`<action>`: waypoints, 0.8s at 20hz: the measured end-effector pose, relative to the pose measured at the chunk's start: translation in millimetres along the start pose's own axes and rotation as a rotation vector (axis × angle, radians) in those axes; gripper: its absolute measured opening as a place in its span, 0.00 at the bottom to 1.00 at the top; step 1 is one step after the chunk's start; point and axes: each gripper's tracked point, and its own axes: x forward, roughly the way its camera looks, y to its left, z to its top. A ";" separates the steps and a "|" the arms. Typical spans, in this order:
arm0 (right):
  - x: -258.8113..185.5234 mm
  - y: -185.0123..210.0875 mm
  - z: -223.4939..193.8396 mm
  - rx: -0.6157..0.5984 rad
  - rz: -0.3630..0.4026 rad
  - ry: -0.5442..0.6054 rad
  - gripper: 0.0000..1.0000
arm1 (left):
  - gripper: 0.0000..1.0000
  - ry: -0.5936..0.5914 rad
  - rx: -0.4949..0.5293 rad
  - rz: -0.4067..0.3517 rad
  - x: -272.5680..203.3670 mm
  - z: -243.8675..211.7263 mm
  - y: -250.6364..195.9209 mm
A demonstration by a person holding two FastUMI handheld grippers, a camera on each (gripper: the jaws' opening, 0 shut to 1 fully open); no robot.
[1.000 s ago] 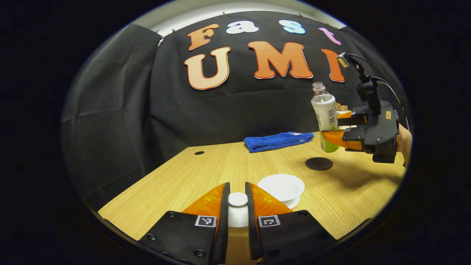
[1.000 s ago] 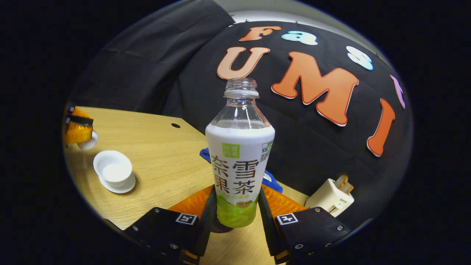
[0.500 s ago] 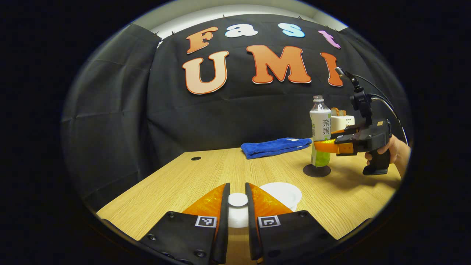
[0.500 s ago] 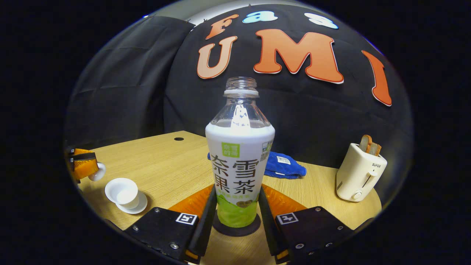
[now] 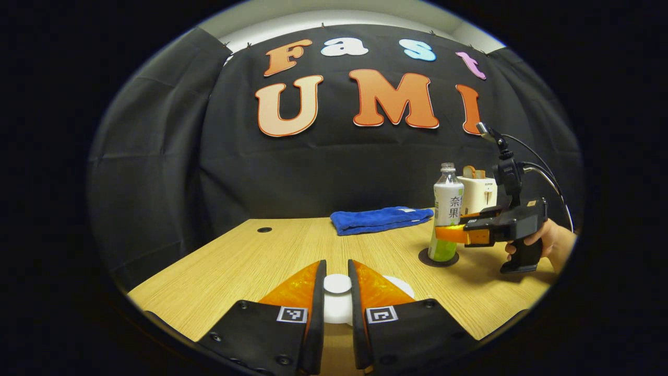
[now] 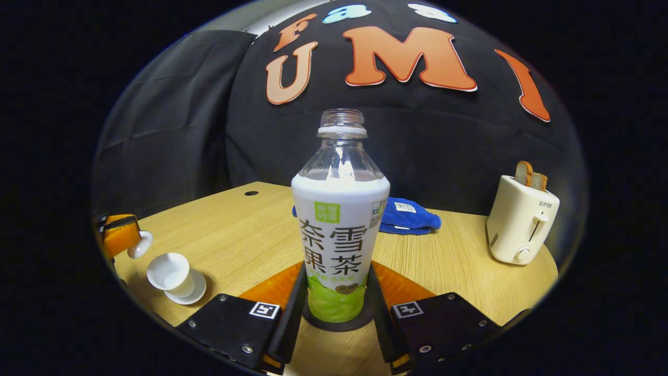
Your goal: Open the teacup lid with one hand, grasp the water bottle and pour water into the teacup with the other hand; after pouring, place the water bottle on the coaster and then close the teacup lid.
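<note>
Wooden table (image 6: 229,230) carries a toaster (image 6: 522,224) and a blue towel (image 6: 409,219) at the back, well apart from the work. Water bottle (image 6: 339,230) stands upright on the dark coaster (image 6: 360,321), uncapped; the right gripper (image 6: 334,297) has both fingers pressed on its lower body, not yet let go. Teacup (image 6: 169,271) sits open on its saucer (image 6: 195,290) near the table's front edge. Left gripper (image 5: 337,284) is clamped on the teacup lid (image 5: 337,305) by its knob, held above the table close to the cup. Judgement: pouring and bottle placement look done; remaining are releasing the bottle and setting the lid on the cup.
</note>
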 end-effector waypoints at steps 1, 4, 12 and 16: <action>0.8 0.1 0.2 0.001 -0.001 -0.005 0.64 | 0.27 0.001 -0.010 -0.005 2.3 0.3 -1.6; 0.0 -0.1 -0.7 -0.020 -0.004 -0.009 0.64 | 0.27 0.007 -0.055 -0.024 7.6 -1.5 -9.0; -10.1 1.0 0.2 -0.051 -0.012 -0.007 0.80 | 0.27 0.026 -0.137 -0.059 24.9 -8.4 -21.5; -24.5 2.8 1.3 -0.063 -0.007 -0.025 0.93 | 0.27 0.051 -0.144 -0.087 29.2 -15.9 -30.6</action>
